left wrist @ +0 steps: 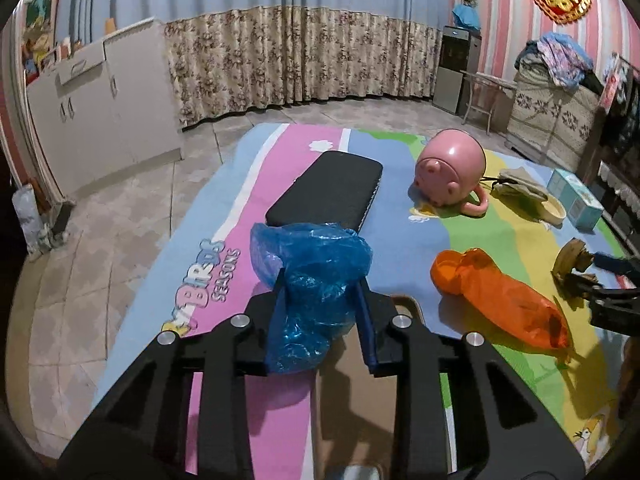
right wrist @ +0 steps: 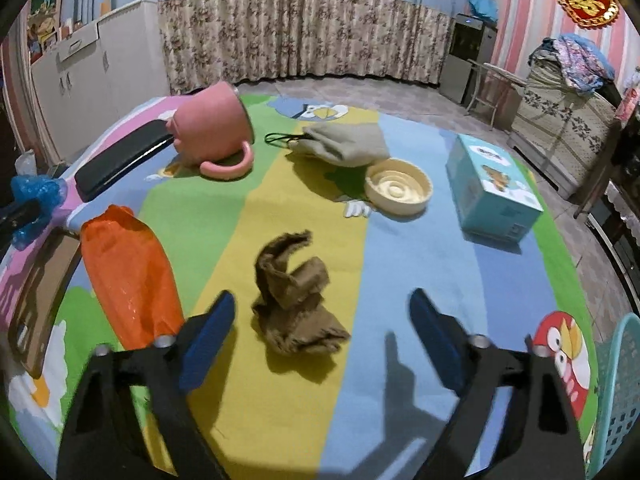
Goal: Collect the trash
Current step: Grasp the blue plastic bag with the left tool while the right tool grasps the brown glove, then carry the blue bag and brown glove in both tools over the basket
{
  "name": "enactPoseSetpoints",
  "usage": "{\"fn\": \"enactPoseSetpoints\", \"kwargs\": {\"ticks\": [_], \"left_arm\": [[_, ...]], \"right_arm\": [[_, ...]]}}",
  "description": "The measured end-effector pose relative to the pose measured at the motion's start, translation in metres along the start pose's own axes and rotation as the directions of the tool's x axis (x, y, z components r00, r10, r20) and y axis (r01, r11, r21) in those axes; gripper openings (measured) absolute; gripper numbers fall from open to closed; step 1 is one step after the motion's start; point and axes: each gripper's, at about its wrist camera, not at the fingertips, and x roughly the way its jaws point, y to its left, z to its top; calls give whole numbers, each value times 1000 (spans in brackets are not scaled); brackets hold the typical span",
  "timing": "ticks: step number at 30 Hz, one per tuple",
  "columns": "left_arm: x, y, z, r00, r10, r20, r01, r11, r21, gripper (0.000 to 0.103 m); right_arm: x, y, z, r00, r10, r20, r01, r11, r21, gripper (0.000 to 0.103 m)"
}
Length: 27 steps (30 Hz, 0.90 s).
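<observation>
My left gripper is shut on a crumpled blue plastic bag, which bulges out above and below its fingers over the colourful play mat. An orange plastic bag lies on the mat to its right. In the right wrist view my right gripper stands open low over the mat. A crumpled brown scrap sits between its blue fingers, nearer the left one, with neither pad touching it. The orange bag lies just left of that gripper, and the blue bag shows at the far left edge.
A tipped pink mug, a black flat case, a grey pouch, a cream round dish and a light blue box lie further back on the mat. A wooden board lies left; a teal basket stands at the right edge.
</observation>
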Motion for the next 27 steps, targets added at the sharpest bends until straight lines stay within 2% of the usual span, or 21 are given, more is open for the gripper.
{"fn": "enactPoseSetpoints", "kwargs": {"ticks": [1,3,6,15,27], "left_arm": [[-1,3,-1,1000,0,-5,0,1000,-10,29],[-2,4,-2,1000,5,-8,-5,1000,-11,29],[-5,3,-4,1000,8,-5,-8,1000,-12,29],[-28,-15,-2,1000,5,27,-5,1000,2,29],[-68,-80,1,990,-109,93,105,993,54,28]], "right_arm": [[4,1,0,1000,13,-18,-13,1000,-1,63],[6,3,-1,999,34,-27,-34,999,-1,45],[0,5,-3,999,41,1,-41,999,-9,38],[-45,-11,-14,994,21,107,-21,1000,0,36],[-116,-81,-41,979,-47,197,24,993,119,36]]}}
